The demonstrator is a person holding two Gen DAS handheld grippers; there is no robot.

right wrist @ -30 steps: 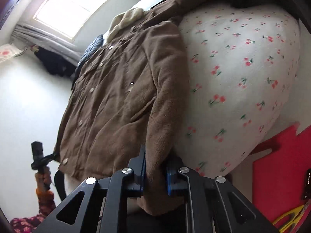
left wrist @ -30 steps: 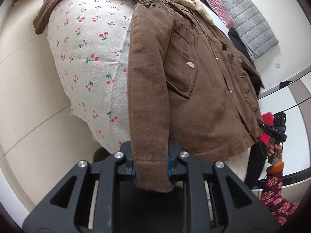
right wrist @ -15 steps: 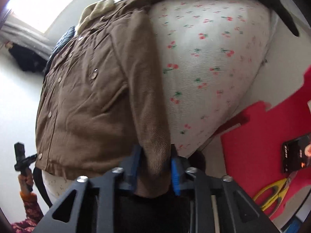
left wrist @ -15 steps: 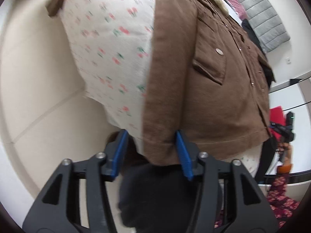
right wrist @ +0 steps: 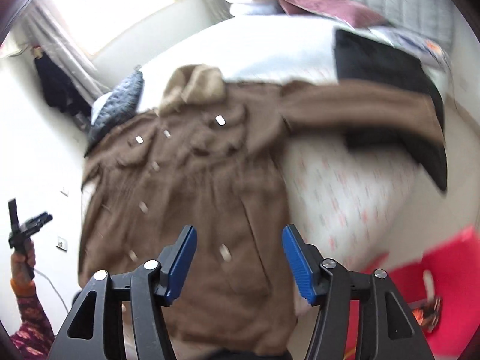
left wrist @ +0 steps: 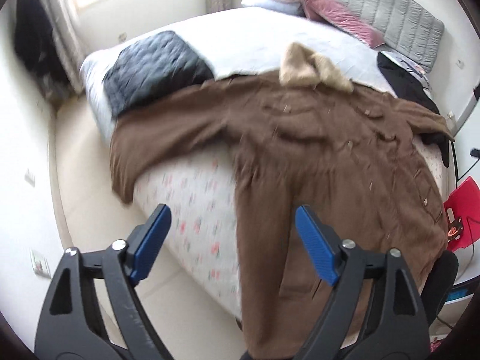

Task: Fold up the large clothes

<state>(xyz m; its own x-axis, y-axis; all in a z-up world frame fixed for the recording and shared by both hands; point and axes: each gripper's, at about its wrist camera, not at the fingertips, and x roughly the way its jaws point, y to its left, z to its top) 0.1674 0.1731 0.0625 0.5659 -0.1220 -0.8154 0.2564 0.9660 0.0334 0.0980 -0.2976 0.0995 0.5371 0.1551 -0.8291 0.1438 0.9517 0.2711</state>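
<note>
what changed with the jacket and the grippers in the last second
Both let go: the left hand-held gripper and right hand-held gripper, each clamped on a hem corner of the jacket, have just been opening and pulled back, jaws now empty. The jacket stayed spread on the bed.

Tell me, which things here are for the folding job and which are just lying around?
For the job:
- brown jacket, spread on the bed
- left gripper, open
- right gripper, open; both sets of jaws have just been opening, gripping nothing

Just lying about:
- dark quilted cushion
- pink blanket
- black garment
- red mat
</note>
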